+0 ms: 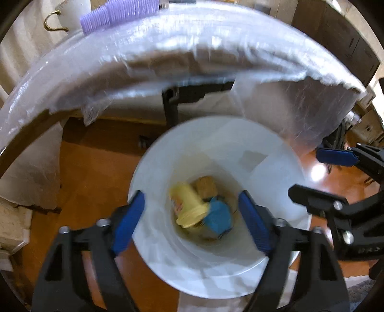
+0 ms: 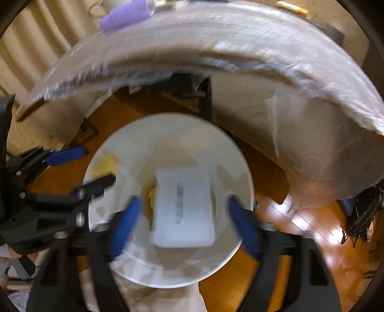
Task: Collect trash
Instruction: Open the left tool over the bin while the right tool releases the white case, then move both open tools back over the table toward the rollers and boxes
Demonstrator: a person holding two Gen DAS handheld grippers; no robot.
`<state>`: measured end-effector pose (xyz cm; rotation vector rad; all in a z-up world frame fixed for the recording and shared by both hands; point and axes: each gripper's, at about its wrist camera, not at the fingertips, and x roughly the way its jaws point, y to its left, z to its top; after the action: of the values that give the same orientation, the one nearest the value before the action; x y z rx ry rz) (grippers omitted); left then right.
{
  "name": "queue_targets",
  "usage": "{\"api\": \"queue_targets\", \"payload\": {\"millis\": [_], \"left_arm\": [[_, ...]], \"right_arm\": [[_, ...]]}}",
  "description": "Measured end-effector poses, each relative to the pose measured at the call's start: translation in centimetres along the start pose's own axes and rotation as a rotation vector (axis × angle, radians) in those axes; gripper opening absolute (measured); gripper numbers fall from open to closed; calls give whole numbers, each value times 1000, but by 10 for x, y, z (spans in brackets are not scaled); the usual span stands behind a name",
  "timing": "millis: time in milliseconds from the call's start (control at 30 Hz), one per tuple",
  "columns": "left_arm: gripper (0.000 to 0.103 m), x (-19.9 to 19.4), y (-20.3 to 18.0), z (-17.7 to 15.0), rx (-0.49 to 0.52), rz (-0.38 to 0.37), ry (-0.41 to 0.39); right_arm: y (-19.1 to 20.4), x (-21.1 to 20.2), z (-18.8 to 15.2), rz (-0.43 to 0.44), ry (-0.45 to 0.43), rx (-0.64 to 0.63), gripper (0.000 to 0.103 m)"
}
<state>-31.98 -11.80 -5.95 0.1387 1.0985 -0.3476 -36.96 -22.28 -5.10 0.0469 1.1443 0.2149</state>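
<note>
Our left gripper (image 1: 192, 222) and right gripper (image 2: 184, 225) are both spread, pinching nothing, over the white bin (image 1: 153, 254) on the floor (image 1: 96, 172). In it we see a yellow cup (image 1: 188, 204), blue scrap (image 1: 219, 217) and a white packet (image 2: 183, 208), its print too blurred to read. Beyond, the plastic-covered worktop (image 1: 168, 52) carries a purple roll (image 1: 115, 15).

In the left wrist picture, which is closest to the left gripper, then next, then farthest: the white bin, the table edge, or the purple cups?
From the left gripper:
1. White bin, right below the fingers.
2. Plastic-covered table edge, beyond the bin.
3. Purple cups, at the table's far side.
</note>
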Motion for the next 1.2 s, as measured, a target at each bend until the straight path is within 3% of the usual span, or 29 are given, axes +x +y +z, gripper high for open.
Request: {"api": "queue_targets", "payload": {"millis": [133,267,300,367,467,567,833,1200], "left_arm": [[82,-14,1,0,-16,-11,-22],[82,-57,3,6,-16,-27,-121],[82,-70,3,10,-19,-29,-156],[102,-98,6,21,-36,-4,-250],[102,-124,9,46,-56,52,-400],[102,-116,14,75,-52,116,-411],[102,-70,37,128,-94,127,-357],[102,-28,60,179,-116,176,-317]], "right_arm": [[-4,-25,4,-1,-53,14,85],[-12,-79,18,-3,-191,19,86],[-14,-96,27,-6,-244,10,92],[-15,-120,49,-15,-330,-9,99],[-13,-132,94,-30,-388,-36,99],[-8,-124,138,-30,-389,-65,99],[18,-39,264,-14,-230,-126,99],[42,65,348,17,14,-140,99]]}}
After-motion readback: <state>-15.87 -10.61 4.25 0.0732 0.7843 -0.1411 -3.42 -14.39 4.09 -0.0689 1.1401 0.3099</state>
